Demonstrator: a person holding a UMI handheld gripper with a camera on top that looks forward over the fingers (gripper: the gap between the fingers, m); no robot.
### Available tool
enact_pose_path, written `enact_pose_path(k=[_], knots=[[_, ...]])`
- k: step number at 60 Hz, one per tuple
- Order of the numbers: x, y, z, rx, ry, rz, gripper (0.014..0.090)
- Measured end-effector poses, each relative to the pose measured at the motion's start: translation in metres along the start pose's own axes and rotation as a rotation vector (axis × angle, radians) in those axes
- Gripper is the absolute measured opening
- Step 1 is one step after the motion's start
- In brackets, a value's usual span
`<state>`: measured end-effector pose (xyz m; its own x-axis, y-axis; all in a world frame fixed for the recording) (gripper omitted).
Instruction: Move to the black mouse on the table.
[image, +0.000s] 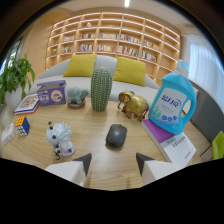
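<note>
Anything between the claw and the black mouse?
No. In the gripper view only bare wooden table separates the open claw from the black mouse, just ahead.

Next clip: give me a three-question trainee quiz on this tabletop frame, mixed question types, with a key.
1. True or false: the black mouse is clamped between the fingers of the tool.
2. Multiple choice: which object stands directly beyond the mouse, nearer the sofa? A) green cactus vase B) Rubik's cube C) blue detergent bottle
3. Fill in: the detergent bottle rests on a ______ book.

Key
1. False; the tool is open and the mouse lies on the table just ahead of the fingertips, untouched.
2. A
3. Purple
</note>
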<state>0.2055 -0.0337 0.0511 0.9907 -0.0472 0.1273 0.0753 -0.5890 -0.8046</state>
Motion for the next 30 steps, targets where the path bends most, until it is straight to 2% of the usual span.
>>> enact_pose_path(k=[9, 30], knots=[[0.003, 0.002, 0.016, -0.019, 0.004, 0.008, 0.0847], [0.007, 0.000, 0.018, -0.020, 0.006, 0.013, 0.0845]])
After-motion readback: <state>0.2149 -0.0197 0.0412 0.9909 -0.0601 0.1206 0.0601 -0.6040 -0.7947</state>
